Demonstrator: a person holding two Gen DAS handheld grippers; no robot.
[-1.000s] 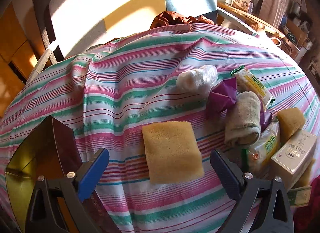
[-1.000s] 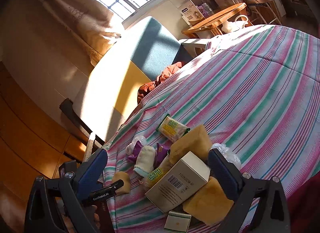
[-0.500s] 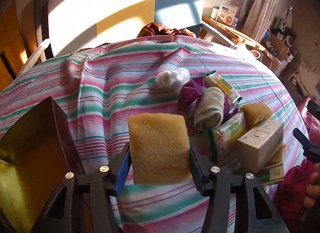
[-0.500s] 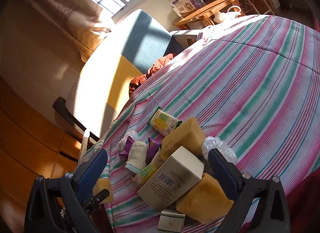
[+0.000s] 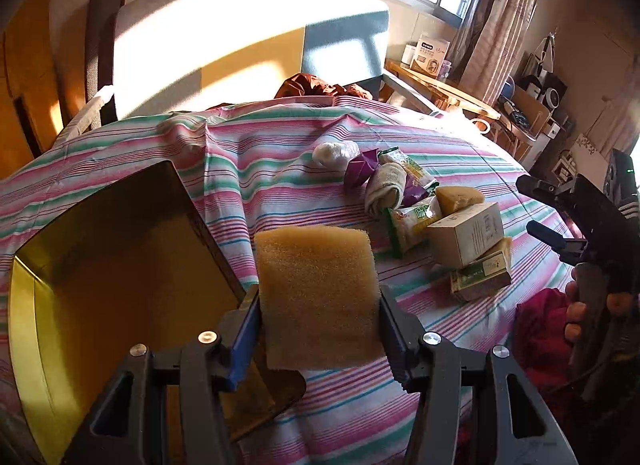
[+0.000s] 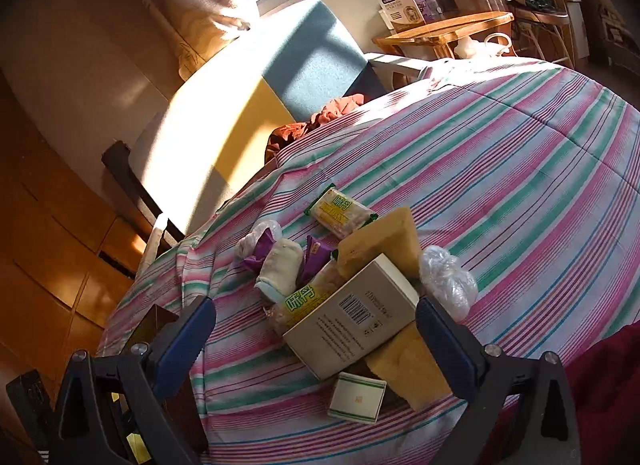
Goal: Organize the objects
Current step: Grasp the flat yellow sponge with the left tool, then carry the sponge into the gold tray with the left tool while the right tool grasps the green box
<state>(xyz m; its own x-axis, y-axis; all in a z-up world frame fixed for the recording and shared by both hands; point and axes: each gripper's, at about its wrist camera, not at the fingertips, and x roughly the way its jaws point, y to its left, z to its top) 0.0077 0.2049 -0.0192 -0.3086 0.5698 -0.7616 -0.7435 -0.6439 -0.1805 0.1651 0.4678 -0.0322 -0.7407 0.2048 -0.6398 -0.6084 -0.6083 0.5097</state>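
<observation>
The yellow sponge (image 5: 318, 297), which a second ago lay flat on the striped cloth (image 5: 280, 169) between spread fingers, is now pinched between the left gripper (image 5: 318, 329) and lifted clear of the bed, its flat face turned to the camera at the centre of the left wrist view. The jaws have closed in from wide to the sponge's width and press its two side edges. That reads as the pick being done and the carry begun: the likely goal is the open gold-lined box (image 5: 120, 265), which has grown in view and sits at about 9 o'clock from the sponge, its near wall just beside the left finger. The rest of the pile stays at about 2 o'clock from the sponge: a rolled towel (image 5: 384, 187), green snack packets (image 5: 412, 217), a white carton (image 5: 466, 233) resting on another sponge and a small green-edged box (image 5: 480, 277). The left gripper points forward along the bed, raised and level. The right gripper (image 6: 316, 329) hovers above the pile, tilted down at it, jaws wide and holding nothing, the white carton (image 6: 352, 317) framed between its fingers; in the left view it shows at 3 o'clock, held in the person's hand (image 5: 588, 305).
</observation>
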